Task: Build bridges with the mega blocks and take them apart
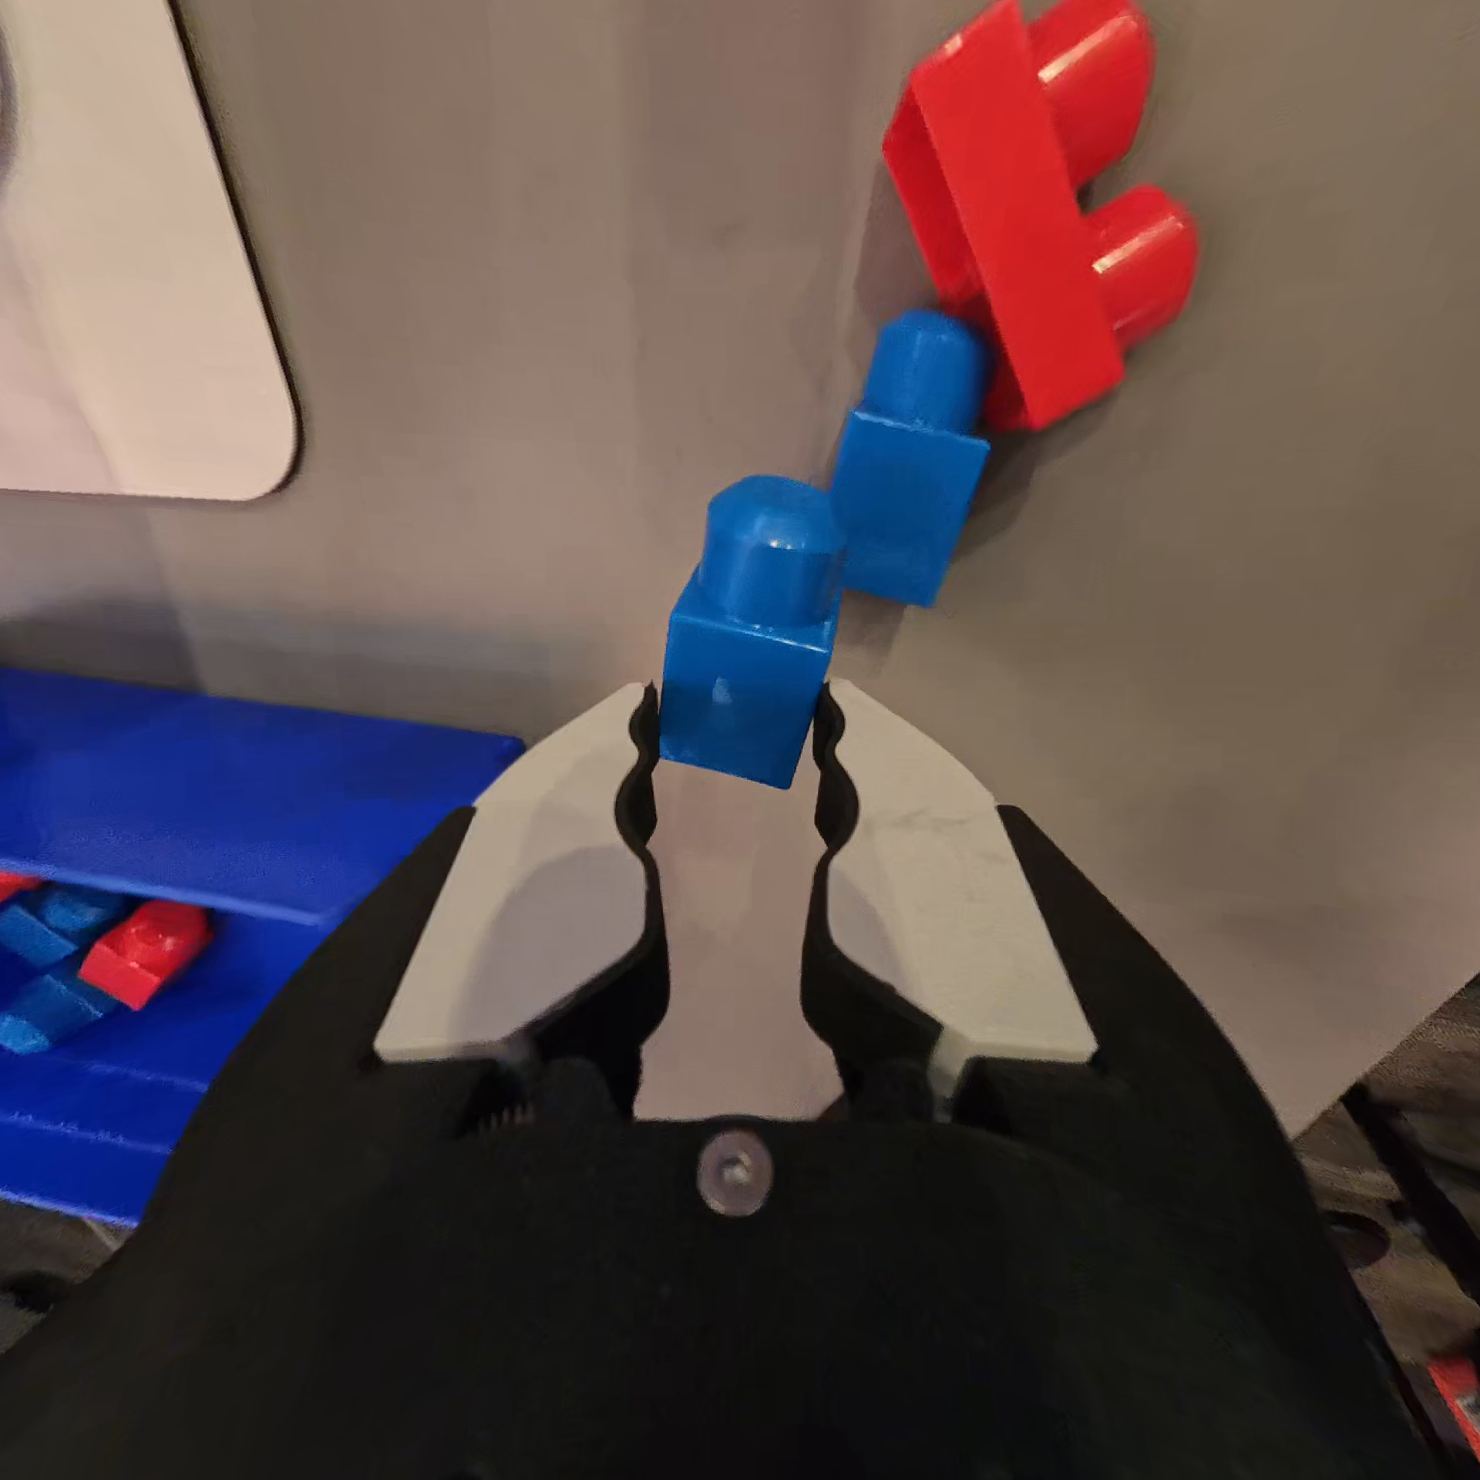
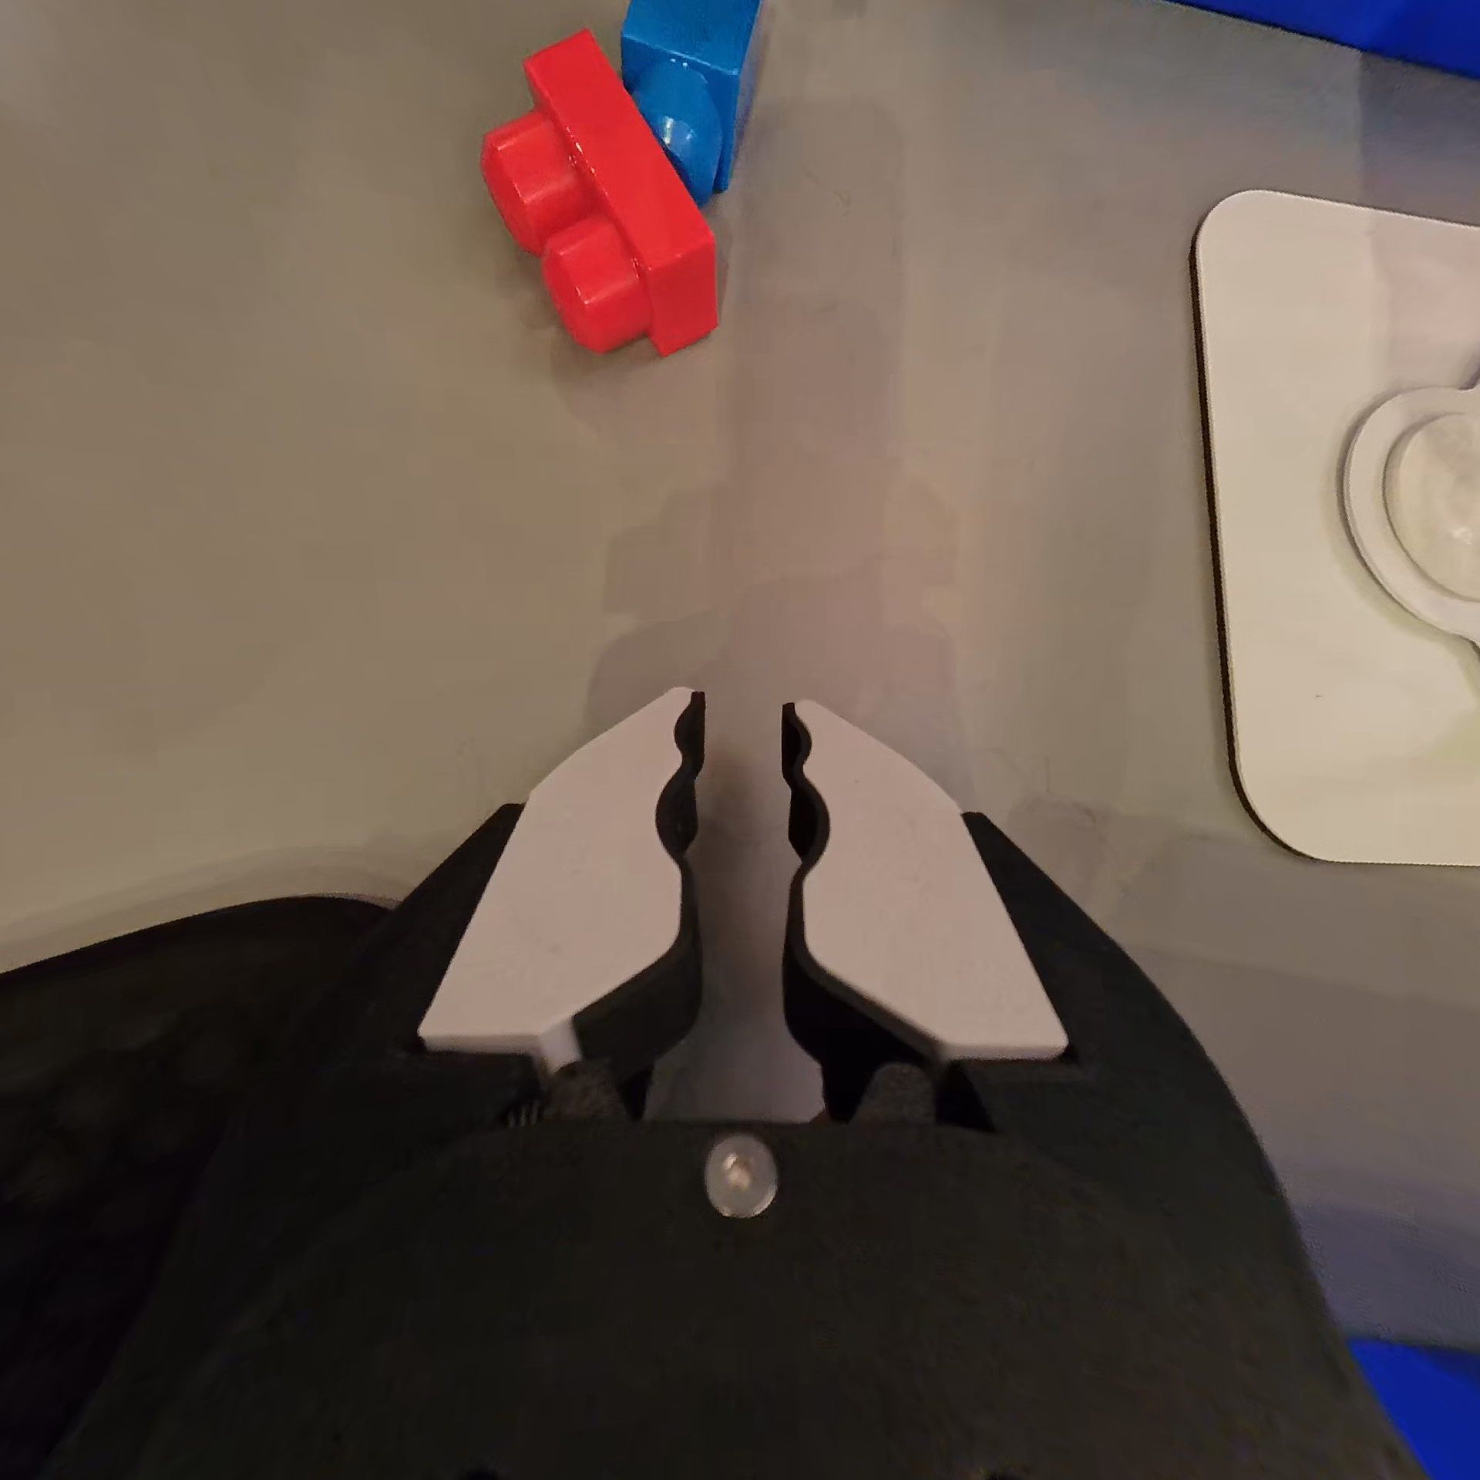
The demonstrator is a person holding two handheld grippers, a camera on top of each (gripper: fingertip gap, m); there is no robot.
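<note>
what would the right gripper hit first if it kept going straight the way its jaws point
Probably nothing soon: ahead of the right gripper lies bare grey table. The red block and the blue block touching it sit farther on, slightly left of its line; depth is hard to judge.

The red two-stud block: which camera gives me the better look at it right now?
The right wrist view: the red two-stud block lies whole on the grey table, both studs and its long side clear. The left wrist view shows it near the top edge, angled, its lower end partly hidden by a blue block.
</note>
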